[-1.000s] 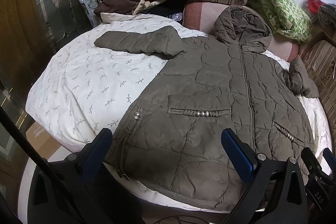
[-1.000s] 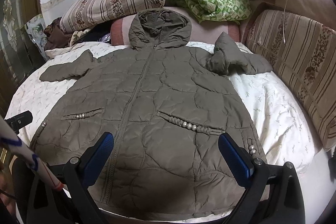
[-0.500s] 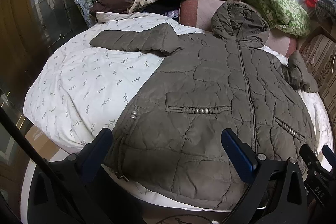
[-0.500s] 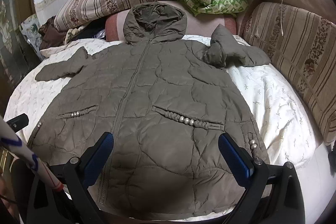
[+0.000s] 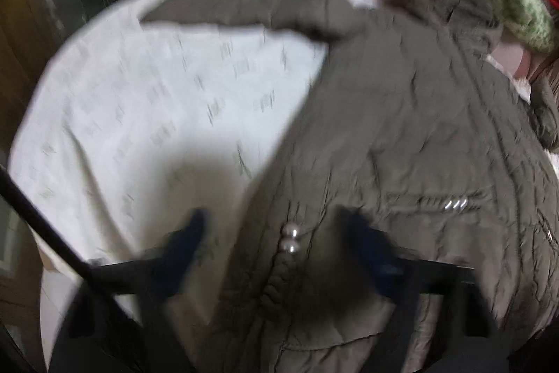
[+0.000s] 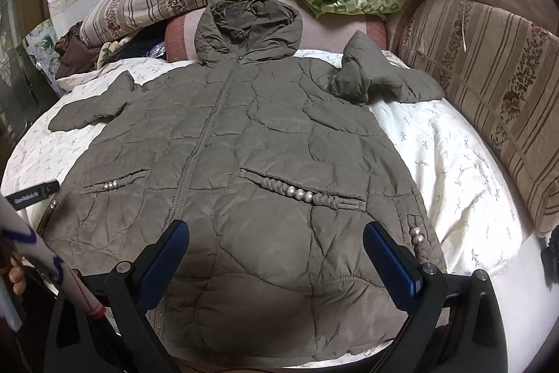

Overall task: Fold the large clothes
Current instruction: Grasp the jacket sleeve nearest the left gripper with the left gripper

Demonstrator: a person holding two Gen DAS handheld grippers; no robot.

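The right claw (image 6: 276, 259) has black arms with silver screws and ribbed blue pads (image 6: 393, 263); the left claw (image 5: 276, 247) shows blurred, equally dark-blue-tipped.

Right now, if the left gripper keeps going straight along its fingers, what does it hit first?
Most likely the jacket: the left gripper, its jaws just closing, straddles the jacket's side edge by the pearl beads. The frame is blurred, so contact can't be confirmed.

Left tool (image 5: 272, 243) tilts steeply down, jaws just narrowing (blurred) — right tool (image 6: 276, 254) hangs wide apart.
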